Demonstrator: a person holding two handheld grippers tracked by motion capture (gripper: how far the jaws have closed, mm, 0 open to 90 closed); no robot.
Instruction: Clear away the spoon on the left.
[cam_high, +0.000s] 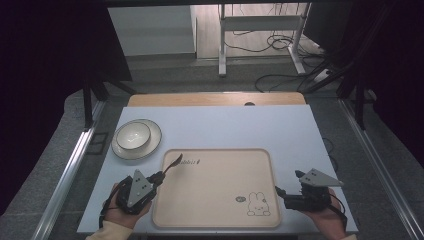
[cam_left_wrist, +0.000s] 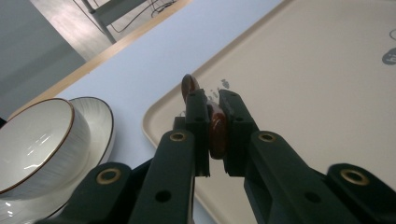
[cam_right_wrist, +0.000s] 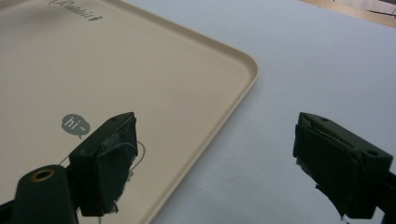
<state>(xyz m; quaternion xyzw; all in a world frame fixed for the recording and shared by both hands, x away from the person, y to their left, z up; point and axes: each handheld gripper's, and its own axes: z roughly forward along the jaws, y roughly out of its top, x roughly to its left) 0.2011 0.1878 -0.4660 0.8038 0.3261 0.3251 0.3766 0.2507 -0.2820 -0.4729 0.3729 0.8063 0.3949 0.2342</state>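
High view: a beige tray (cam_high: 220, 210) with a printed rabbit lies on a pale blue table (cam_high: 225, 125), near its front edge. To the tray's left, farther back, a white bowl (cam_high: 133, 136) sits on a white plate (cam_high: 150, 145). The left gripper (cam_high: 159, 176), held in the left hand (cam_high: 117, 210), sits at the tray's left edge, and a dark spoon (cam_high: 172, 163) sticks out from its tip over the tray's back-left corner. The right gripper (cam_high: 279, 191), held in the right hand (cam_high: 327, 220), hovers at the tray's right edge, pointing left toward the rabbit.

In the left gripper view, the jaws are clenched on the spoon's reddish-brown handle (cam_left_wrist: 217, 130), which is pinched edgewise between them; its far end rises just past the jaw tips. The bowl, with a thin brown rim, stands on the plate at the left, apart from the tray.

In the right gripper view, the jaws stand wide apart with nothing between them; one hangs over the tray by a small "hi" speech bubble (cam_right_wrist: 74, 125), the other over the bare table.
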